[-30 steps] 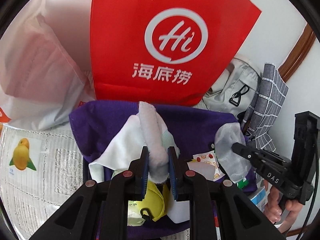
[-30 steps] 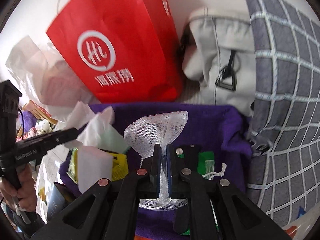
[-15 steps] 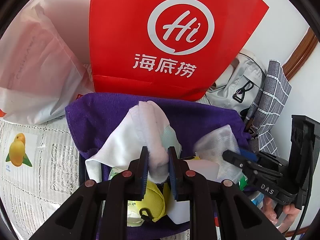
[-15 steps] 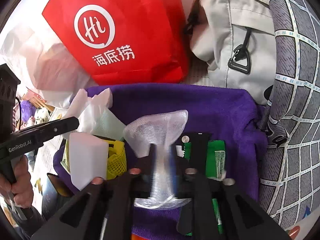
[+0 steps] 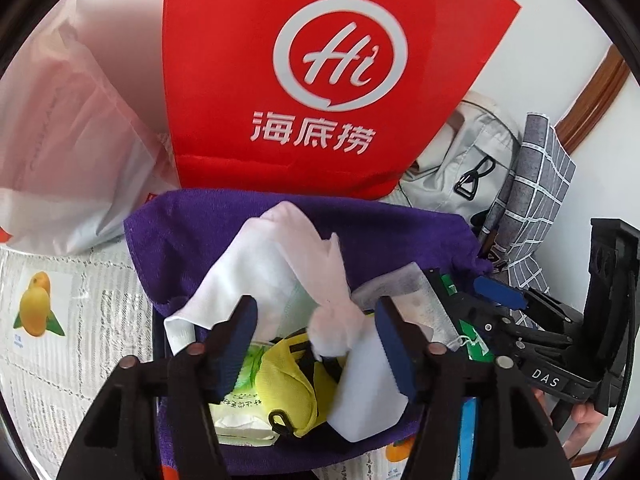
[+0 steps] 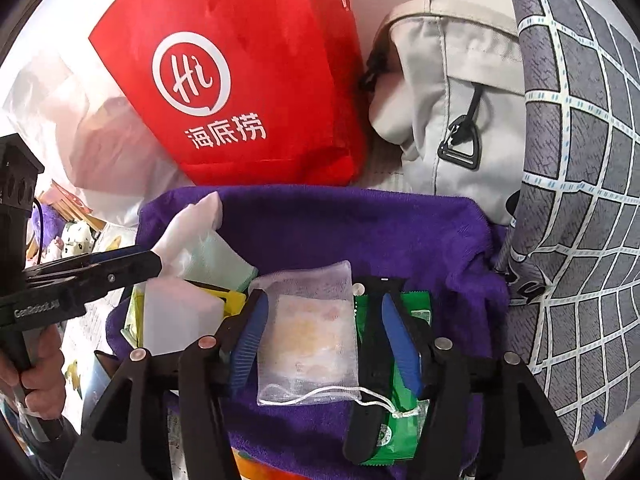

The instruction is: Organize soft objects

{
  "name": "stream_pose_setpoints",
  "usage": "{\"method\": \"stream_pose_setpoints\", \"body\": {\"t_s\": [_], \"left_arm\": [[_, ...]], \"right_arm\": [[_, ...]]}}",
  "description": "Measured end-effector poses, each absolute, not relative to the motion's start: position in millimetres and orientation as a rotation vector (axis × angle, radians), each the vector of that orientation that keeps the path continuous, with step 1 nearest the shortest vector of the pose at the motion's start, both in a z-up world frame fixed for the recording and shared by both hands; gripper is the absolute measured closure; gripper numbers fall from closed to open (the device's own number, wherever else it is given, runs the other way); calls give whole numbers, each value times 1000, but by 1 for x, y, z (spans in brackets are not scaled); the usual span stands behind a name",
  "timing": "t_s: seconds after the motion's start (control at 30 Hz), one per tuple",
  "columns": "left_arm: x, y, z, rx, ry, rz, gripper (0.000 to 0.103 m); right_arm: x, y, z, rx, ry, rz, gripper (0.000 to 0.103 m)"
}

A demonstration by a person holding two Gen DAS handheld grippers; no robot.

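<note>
A purple towel-lined bin [image 5: 192, 232] holds the soft things. A crumpled white cloth [image 5: 280, 256] slumps on the pile, its end loose between the jaws of my left gripper [image 5: 314, 314], which are opening and do not press on it. In the right wrist view a white mesh drawstring pouch [image 6: 308, 332] lies flat on the purple towel [image 6: 360, 232]. My right gripper [image 6: 323, 304] is opening too, with the pouch between its blue pads but not pinched.
In the bin also lie a yellow mesh item [image 5: 288, 384], a white foam block [image 6: 180, 320], a green packet [image 6: 412, 320] and a black object [image 6: 372, 360]. Behind stand a red paper bag [image 6: 248, 80], a grey bag [image 6: 440, 100], a checked cushion [image 6: 580, 200] and a plastic bag [image 5: 72, 140].
Both grippers were shut, the left on the white cloth and the right on the mesh pouch. Both have opened; the cloth has slumped and the pouch has dropped flat onto the towel.
</note>
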State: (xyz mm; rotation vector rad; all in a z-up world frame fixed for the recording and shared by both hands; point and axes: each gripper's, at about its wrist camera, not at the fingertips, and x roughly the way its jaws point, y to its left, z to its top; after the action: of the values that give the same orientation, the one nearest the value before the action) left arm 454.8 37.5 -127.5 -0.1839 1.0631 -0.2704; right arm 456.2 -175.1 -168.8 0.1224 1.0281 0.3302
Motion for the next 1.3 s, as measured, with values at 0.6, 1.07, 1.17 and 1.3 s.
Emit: {"method": "stream_pose_setpoints", "body": {"t_s": [0.6,1.07,1.17,1.3], "left_arm": [[408,25,-86,-57,1013,-197,33],[265,9,-19,-17,900,-168,6],[226,6,-6,-7,863,-151,2],[182,7,7,-13,819,-127,2]], "right_arm": [[414,-172,-107,53,910,300,44],[265,-188,-47,63,811,216,1],[232,-194,-39,67,830,167,1],[188,-200,-28,86,822,127,0]]}}
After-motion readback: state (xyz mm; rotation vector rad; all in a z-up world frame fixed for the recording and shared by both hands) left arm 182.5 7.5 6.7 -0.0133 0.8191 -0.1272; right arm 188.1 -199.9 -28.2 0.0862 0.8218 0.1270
